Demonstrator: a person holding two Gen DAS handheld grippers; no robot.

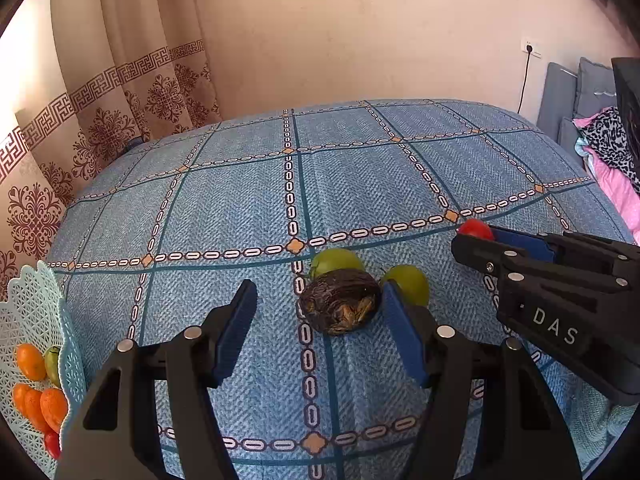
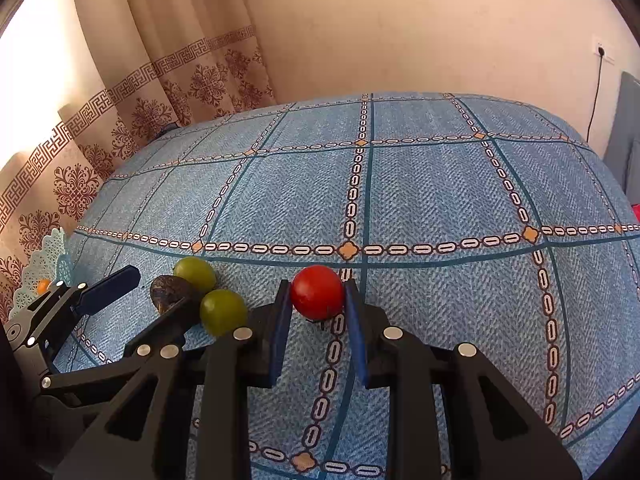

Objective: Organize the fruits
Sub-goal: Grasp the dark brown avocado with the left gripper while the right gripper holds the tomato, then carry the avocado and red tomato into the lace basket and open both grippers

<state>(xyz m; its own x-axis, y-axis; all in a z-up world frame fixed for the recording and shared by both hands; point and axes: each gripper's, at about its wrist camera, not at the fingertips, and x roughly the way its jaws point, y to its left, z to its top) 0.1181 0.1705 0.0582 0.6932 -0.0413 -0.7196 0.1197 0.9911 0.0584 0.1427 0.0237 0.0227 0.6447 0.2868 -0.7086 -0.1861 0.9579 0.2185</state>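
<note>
A dark wrinkled fruit (image 1: 340, 306) lies on the blue checked cloth (image 1: 240, 208), with two green fruits (image 1: 335, 261) (image 1: 409, 280) just behind it. My left gripper (image 1: 320, 285) is open and straddles the dark fruit, which sits close to its right finger (image 1: 400, 320). Seen from the left wrist, my right gripper (image 1: 474, 236) comes in from the right, shut on a red tomato (image 1: 475, 228). In the right wrist view, the right gripper (image 2: 316, 286) clamps the tomato (image 2: 316, 292) low over the cloth; the green fruits (image 2: 195, 274) (image 2: 223, 312) and dark fruit (image 2: 166, 290) lie to its left.
A pale blue lattice basket (image 1: 28, 320) stands at the left edge and holds several orange fruits (image 1: 30, 362), a green one and a red one. A patterned curtain (image 1: 120, 112) hangs behind on the left. Pink and leopard-print bedding (image 1: 612, 152) lies at the far right.
</note>
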